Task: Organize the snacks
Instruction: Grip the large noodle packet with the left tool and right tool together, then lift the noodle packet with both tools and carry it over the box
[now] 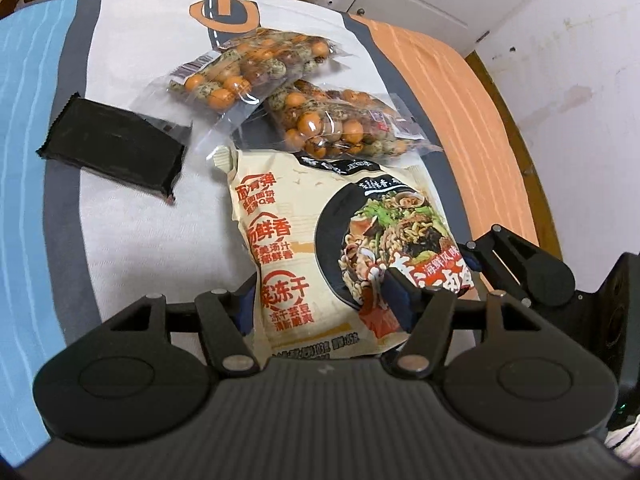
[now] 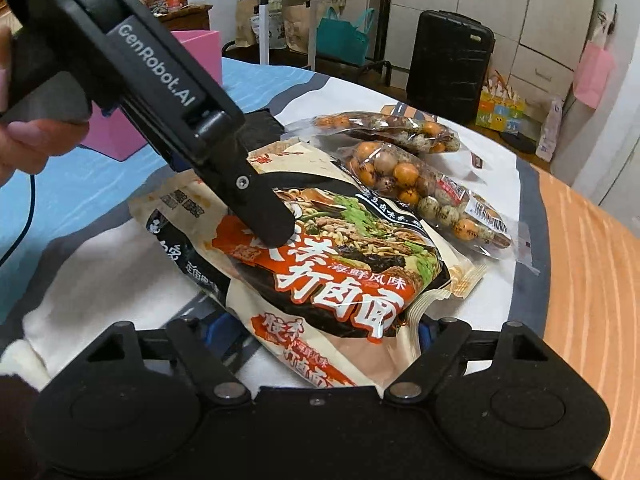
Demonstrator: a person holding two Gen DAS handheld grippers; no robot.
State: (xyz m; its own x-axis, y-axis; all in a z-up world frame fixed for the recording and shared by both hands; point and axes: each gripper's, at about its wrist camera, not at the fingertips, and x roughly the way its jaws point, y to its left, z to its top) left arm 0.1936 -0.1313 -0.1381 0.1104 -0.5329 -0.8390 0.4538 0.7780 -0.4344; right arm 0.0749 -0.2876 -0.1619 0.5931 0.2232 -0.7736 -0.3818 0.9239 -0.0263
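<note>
Step in hand: two-handed grab of the instant noodle packet [image 1: 320, 240] near the middle of the bedsheet [image 1: 120, 220]. My left gripper [image 1: 324, 300] pinches its near edge, pads pressing the sides. My right gripper [image 2: 320, 332] straddles the packet's corner, jaws spread wide; contact unclear, probably not clamped. The packet's long axis runs near-to-far, top seam far, by the two bean snack bags [image 1: 332, 120]. Black bar wrapper [image 1: 112, 148] lies left. Next: close the right, lift level.
</note>
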